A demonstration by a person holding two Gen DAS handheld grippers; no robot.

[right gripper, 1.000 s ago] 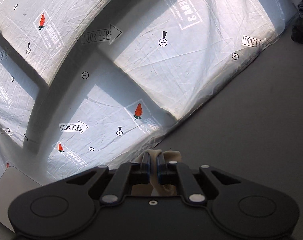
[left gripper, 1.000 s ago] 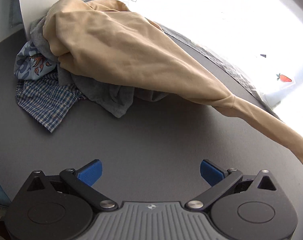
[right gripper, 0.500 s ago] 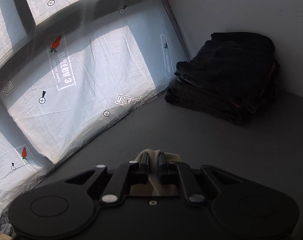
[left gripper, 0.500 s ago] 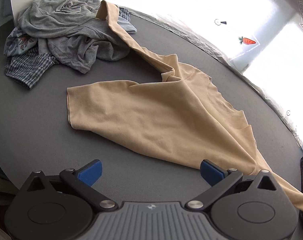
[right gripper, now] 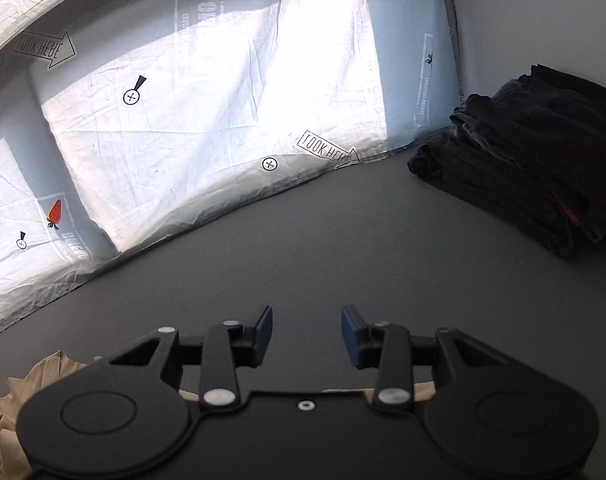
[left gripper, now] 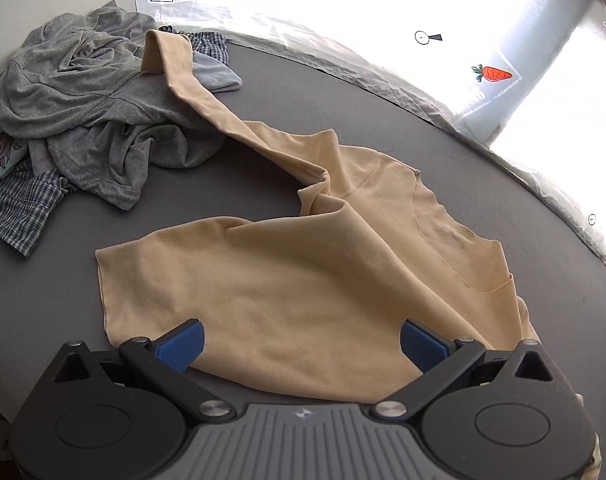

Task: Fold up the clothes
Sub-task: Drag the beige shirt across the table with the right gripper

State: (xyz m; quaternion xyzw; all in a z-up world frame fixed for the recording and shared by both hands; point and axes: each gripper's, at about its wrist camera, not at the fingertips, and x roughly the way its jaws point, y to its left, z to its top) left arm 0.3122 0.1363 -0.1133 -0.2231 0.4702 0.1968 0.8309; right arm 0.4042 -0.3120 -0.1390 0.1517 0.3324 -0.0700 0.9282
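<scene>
A tan long-sleeved shirt [left gripper: 303, 280] lies spread and rumpled on the grey table [left gripper: 43, 300]. One sleeve [left gripper: 183, 72] trails up onto the pile of unfolded clothes. My left gripper [left gripper: 301, 342] is open and hovers over the shirt's near edge, holding nothing. My right gripper [right gripper: 307, 334] is open and empty above bare table [right gripper: 323, 248]. A bit of the tan shirt [right gripper: 15, 400] shows at the lower left of the right wrist view.
A heap of unfolded clothes, grey shirt [left gripper: 83, 100] on top with plaid [left gripper: 19, 216] and printed pieces beneath, sits at the far left. A stack of folded dark clothes [right gripper: 535, 160] sits at the right. A white printed sheet [right gripper: 223, 100] hangs behind the table.
The right gripper has opened and let go of the tan shirt. The left gripper has moved closer over the shirt, which has settled flat on the table.
</scene>
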